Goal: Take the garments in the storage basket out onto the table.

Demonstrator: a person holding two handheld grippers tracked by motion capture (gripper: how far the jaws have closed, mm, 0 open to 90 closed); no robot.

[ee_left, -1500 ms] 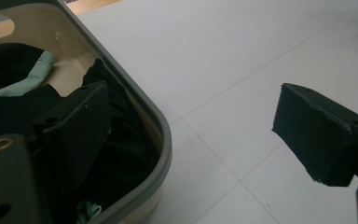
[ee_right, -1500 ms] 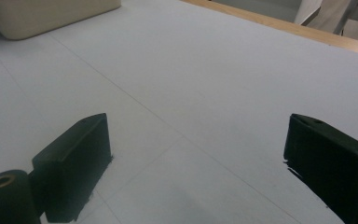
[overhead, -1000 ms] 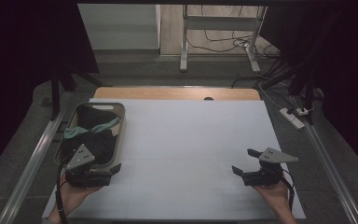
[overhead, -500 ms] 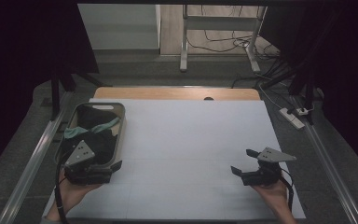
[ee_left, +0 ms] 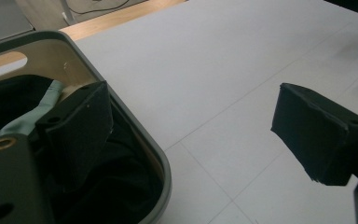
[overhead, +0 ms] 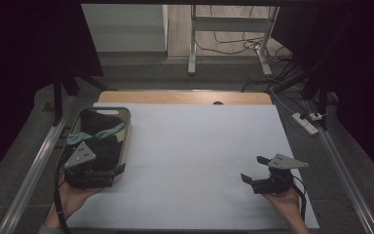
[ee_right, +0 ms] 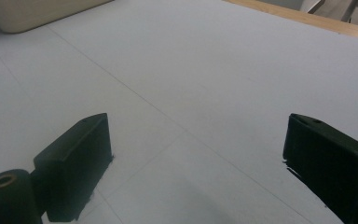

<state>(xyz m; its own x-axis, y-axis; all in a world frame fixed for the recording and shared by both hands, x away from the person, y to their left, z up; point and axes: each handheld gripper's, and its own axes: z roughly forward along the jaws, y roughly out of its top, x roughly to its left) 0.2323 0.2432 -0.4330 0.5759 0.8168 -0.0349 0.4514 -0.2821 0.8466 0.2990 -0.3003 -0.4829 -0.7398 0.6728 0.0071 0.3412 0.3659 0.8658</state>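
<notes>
A beige basket (overhead: 124, 127) stands at the table's left side, holding black clothing (overhead: 99, 126) and a pale green cloth (overhead: 97, 133). My left gripper (overhead: 102, 170) hovers at the basket's near end, open. In the left gripper view its jaws (ee_left: 196, 135) straddle the basket rim (ee_left: 135, 126): one jaw is inside over the black clothing (ee_left: 121, 186), the other is outside above the table, and neither touches the rim. The green cloth (ee_left: 32, 116) lies just beyond the inner jaw. My right gripper (overhead: 253, 169) rests low at the near right, open with nothing between its jaws (ee_right: 200, 161).
The white tabletop (overhead: 199, 146) has a wooden strip (overhead: 175, 97) along its far edge. A power strip (overhead: 304, 123) and cables lie on the floor to the right. Metal rails run along both sides. A corner of the basket (ee_right: 28, 11) appears far off in the right gripper view.
My left gripper has edged slightly farther over the basket's near end. The right gripper has stayed still.
</notes>
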